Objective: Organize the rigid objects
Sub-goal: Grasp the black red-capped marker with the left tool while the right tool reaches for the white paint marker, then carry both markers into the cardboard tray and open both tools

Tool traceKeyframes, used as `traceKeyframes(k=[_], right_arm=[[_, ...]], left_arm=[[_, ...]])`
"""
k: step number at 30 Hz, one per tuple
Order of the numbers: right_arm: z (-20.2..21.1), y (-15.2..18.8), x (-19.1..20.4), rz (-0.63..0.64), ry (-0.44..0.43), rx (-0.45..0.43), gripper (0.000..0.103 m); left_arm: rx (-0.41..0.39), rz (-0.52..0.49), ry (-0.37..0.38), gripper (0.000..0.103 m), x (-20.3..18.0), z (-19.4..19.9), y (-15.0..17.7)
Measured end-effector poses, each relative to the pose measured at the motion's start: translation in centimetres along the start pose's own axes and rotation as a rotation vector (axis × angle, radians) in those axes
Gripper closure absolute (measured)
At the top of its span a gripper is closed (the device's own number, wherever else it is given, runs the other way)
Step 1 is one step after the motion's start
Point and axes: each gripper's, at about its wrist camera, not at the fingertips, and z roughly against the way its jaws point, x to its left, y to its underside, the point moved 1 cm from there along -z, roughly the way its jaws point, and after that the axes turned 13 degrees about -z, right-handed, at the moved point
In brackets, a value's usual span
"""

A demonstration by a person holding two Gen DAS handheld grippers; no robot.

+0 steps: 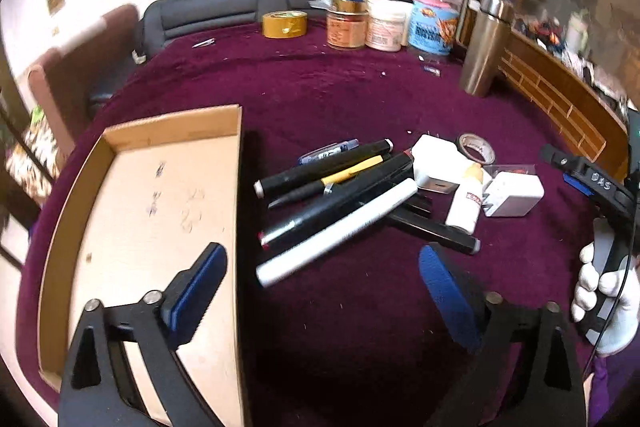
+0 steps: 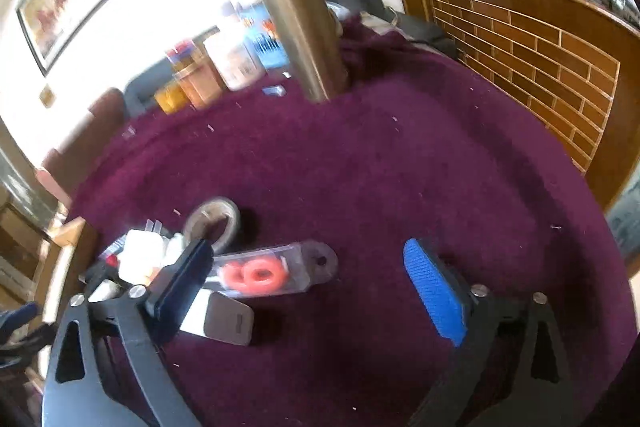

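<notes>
On the purple-covered counter (image 1: 340, 99) the pile of pens and markers (image 1: 340, 195) lies just right of the cardboard tray (image 1: 160, 195), while the left gripper (image 1: 320, 291) and right gripper (image 2: 316, 287) both hang wide apart and empty above it.

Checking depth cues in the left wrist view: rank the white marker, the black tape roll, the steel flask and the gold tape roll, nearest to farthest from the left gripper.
From the left gripper:
1. White marker, just ahead between the fingers.
2. Black tape roll, mid-table, right.
3. Steel flask, far right, upright.
4. Gold tape roll, far edge, centre-left.
</notes>
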Motion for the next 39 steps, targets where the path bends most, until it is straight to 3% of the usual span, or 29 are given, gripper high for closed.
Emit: traceKeyframes(k=[4, 7, 8, 9, 11, 12, 14, 17, 19, 22, 28, 32, 34, 35, 39], right_arm=[[0.5, 0.3, 0.2, 0.017, 0.002, -0.025, 0.006], [0.4, 0.6, 0.5, 0.035, 0.003, -0.014, 0.006], [0.3, 0.6, 0.6, 0.041, 0.001, -0.009, 0.006], [0.3, 0.5, 0.8, 0.045, 0.0, -0.005, 0.006], [-0.2, 0.5, 1.0, 0.051, 0.0, 0.0, 0.006], [-0.2, 0.5, 1.0, 0.053, -0.002, 0.001, 0.006], [-0.2, 0.6, 1.0, 0.051, -0.006, 0.003, 0.006], [-0.2, 0.5, 0.9, 0.046, -0.008, 0.006, 0.006], [-0.3, 0.6, 0.8, 0.045, -0.008, 0.008, 0.006], [-0.2, 0.6, 0.8, 0.043, -0.009, 0.005, 0.006], [-0.3, 0.7, 0.8, 0.043, -0.007, 0.004, 0.006], [-0.4, 0.7, 0.8, 0.042, -0.004, 0.008, 0.006], [-0.5, 0.7, 0.8, 0.041, -0.001, 0.008, 0.006], [-0.5, 0.7, 0.8, 0.041, -0.001, 0.009, 0.006], [-0.3, 1.0, 1.7, 0.082, -0.008, 0.029, 0.007]], left_arm=[[0.039, -0.079, -0.051, 0.014, -0.4, -3.3, -1.7], [0.136, -0.101, 0.015, 0.019, -1.2, -6.8, -1.9], [0.149, -0.123, 0.009, 0.03, -1.8, -7.3, -1.6], [0.159, -0.129, 0.037, 0.049, -2.2, -7.4, -1.4], [0.152, -0.091, 0.143, 0.06, -2.3, -6.6, -1.0], [0.155, -0.09, 0.179, 0.072, -2.5, -6.2, -0.8], [0.159, -0.085, 0.237, 0.076, -2.9, -5.2, -0.2], [0.101, -0.057, 0.278, 0.076, -2.6, -3.4, 0.4], [0.075, -0.045, 0.264, 0.076, -2.0, -2.9, 0.3], [0.109, -0.037, 0.228, 0.076, -1.3, -3.8, 0.8], [0.121, -0.001, 0.253, 0.076, -1.9, -4.8, 0.6], [0.116, -0.017, 0.179, 0.076, -2.6, -5.4, -0.3], [0.104, -0.052, 0.117, 0.079, -3.3, -5.6, -0.4], [0.094, -0.065, 0.097, 0.092, -3.6, -5.5, -0.3], [0.02, 0.025, 0.163, 0.092, -2.1, -3.3, 0.5]])
